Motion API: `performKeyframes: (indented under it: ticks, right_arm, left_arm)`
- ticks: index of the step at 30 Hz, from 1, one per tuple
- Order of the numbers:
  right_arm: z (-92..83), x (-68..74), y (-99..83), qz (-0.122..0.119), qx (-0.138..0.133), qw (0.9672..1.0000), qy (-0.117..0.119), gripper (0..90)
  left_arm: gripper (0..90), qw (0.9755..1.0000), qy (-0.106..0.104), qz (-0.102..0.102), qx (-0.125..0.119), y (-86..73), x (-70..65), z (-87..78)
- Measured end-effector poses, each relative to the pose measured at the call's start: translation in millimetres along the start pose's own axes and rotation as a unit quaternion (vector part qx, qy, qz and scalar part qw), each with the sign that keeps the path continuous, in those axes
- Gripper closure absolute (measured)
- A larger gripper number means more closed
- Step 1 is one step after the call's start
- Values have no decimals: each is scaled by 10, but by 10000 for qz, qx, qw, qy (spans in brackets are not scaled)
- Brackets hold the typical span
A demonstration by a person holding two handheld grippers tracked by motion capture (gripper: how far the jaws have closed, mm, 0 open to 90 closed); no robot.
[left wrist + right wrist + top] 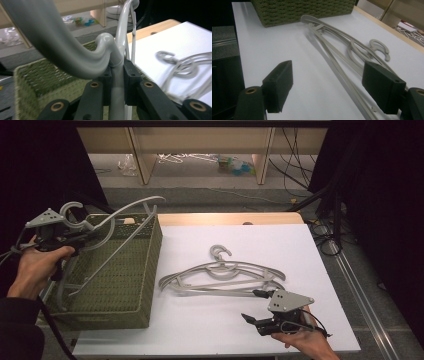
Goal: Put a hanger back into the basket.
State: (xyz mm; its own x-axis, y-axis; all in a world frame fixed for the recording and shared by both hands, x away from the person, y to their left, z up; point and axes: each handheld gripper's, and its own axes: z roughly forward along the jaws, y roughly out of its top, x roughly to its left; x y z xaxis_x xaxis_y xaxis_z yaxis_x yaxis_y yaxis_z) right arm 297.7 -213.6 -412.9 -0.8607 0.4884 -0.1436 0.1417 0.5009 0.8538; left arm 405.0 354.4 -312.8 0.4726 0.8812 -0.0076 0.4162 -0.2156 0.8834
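The left gripper (80, 238) is clamped on a grey hanger (117, 215) and holds it over the green woven basket (127, 285) at the left of the table. In the left gripper view the black pads (131, 75) press from both sides on the hanger's neck (116, 87), just under the curl where the hook springs from the arms, so the jaws stand almost together with only that thin stem between them. From the high view the hook (70, 212) curls back beside the grey plate on top of the gripper, while one arm of the hanger sweeps up and to the right above the basket's far rim and the lower bar slants down into the basket. The hanger is tilted, not level – whether its low end touches the basket floor I cannot tell.

The right gripper (257, 307) rests low at the near right of the white tabletop (210, 330), jaws wide apart and holding nothing. A small stack of hangers (222, 277) lies flat on the table just beyond it, hooks pointing away from the person. In the right gripper view the stack (342, 52) runs up the surface beside the right-hand pad (383, 87), its near end passing close by that pad – apart from it, as far as the view shows – with bare tabletop between the two pads
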Motion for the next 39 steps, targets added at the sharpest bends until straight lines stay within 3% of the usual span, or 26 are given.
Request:
performKeyframes:
  ticks: [13, 19, 21, 22, 24, 25, 26, 27, 30, 31, 32, 34, 39]
  right_arm:
    - [21, 6, -5, -2, 25, 10000, 23, 259]
    - [30, 13, -8, -19, 46, 10000, 48, 259]
    - [34, 14, -7, -17, 47, 10000, 47, 260]
    - [35, 15, -6, -15, 47, 10000, 47, 259]
    - [36, 18, -5, -17, 48, 10000, 58, 259]
    - [37, 19, -5, -14, 42, 10000, 62, 259]
    - [37, 18, -6, -13, 44, 10000, 61, 259]
    - [37, 17, -7, -14, 46, 10000, 58, 259]
    - [27, 10, -7, -20, 76, 9999, 78, 259]
    - [33, 13, -10, -13, 39, 10000, 59, 259]
    - [33, 12, -9, -13, 44, 10000, 65, 259]
    - [36, 14, -10, -18, 45, 10000, 54, 259]
    - [28, 10, -8, -23, 75, 9999, 86, 259]
  left_arm:
    - [794, 9981, 389, -109, 468, -282, 207, 118]
    - [794, 9968, 375, -234, 671, -399, 245, 200]
    - [794, 9958, 362, -164, 823, -420, 252, 239]
    - [794, 9944, 350, -9, 1000, -429, 269, 245]
    - [793, 9930, 364, -15, 1127, -441, 270, 286]
    - [793, 9925, 381, -52, 1160, -450, 269, 309]
    - [793, 9936, 401, -218, 1031, -471, 255, 355]
    - [793, 9916, 412, -27, 1224, -474, 280, 353]
    - [792, 9903, 429, -71, 1317, -534, 268, 438]
    - [792, 9909, 443, -212, 1254, -559, 247, 478]
    - [792, 9892, 470, -71, 1390, -570, 263, 484]
    - [790, 9903, 475, -175, 1294, -603, 242, 555]
    - [789, 9871, 539, -87, 1503, -632, 201, 673]
